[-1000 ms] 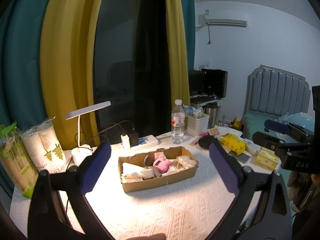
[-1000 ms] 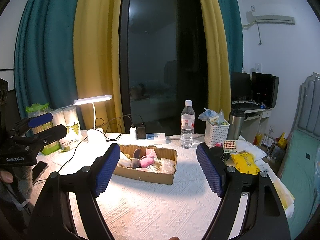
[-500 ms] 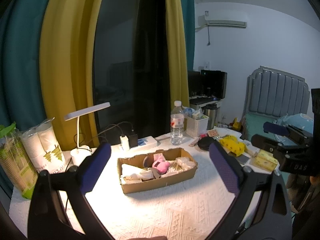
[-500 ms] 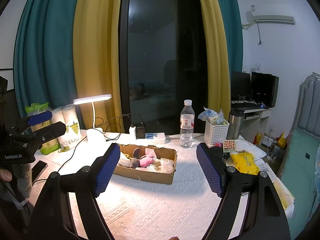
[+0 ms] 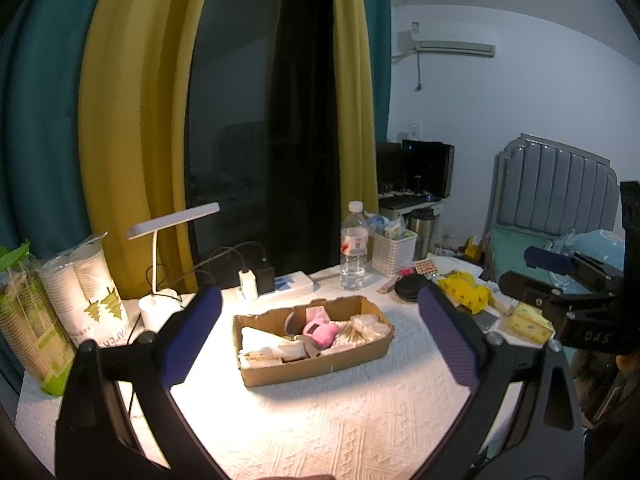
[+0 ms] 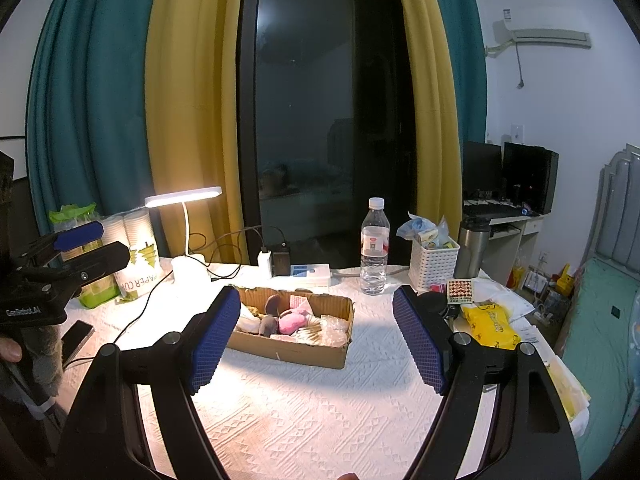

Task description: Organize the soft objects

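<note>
**Both tongs released above the lamp-lit table**

I am looking at a bedroom at night: dark window, yellow and teal curtains, and a table [image 5: 320, 432] under a white textured cloth. A desk lamp [image 6: 183, 200] lights it from the back left. A cardboard box [image 5: 316, 364] sits in the middle of the cloth, holding the soft objects: a pink plush [image 5: 318, 332], white pieces and crinkled wrap, all inside its walls. My left gripper [image 5: 318, 340] hangs above the near table edge, jaws spread wide, nothing between them. My right gripper [image 6: 316, 340] is likewise released and empty, framing the box from the other side. A water bottle [image 6: 375, 248] stands behind the box, apart from it.
</note>
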Available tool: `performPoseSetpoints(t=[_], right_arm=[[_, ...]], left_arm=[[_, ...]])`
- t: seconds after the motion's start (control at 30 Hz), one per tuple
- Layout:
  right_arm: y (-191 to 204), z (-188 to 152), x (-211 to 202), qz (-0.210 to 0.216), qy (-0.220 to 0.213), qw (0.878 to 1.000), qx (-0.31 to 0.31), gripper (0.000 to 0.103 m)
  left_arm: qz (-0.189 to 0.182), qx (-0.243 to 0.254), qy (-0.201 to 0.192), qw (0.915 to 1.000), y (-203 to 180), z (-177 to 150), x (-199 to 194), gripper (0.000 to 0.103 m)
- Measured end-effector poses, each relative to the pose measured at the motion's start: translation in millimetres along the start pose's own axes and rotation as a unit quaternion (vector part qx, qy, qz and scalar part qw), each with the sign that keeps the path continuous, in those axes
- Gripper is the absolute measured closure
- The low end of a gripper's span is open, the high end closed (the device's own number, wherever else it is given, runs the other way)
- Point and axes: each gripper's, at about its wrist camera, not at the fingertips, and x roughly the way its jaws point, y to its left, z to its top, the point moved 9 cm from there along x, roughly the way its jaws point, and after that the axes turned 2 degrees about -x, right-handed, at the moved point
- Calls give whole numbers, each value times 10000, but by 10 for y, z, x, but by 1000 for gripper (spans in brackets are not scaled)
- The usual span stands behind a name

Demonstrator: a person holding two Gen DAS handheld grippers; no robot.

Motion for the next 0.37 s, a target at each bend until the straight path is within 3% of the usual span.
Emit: performPoseSetpoints(t=[0.37], right_arm=[[-9, -17, 17, 4, 10, 10000, -20, 21]], left_arm=[[-11, 172, 18, 9999, -86, 37, 69, 3]])
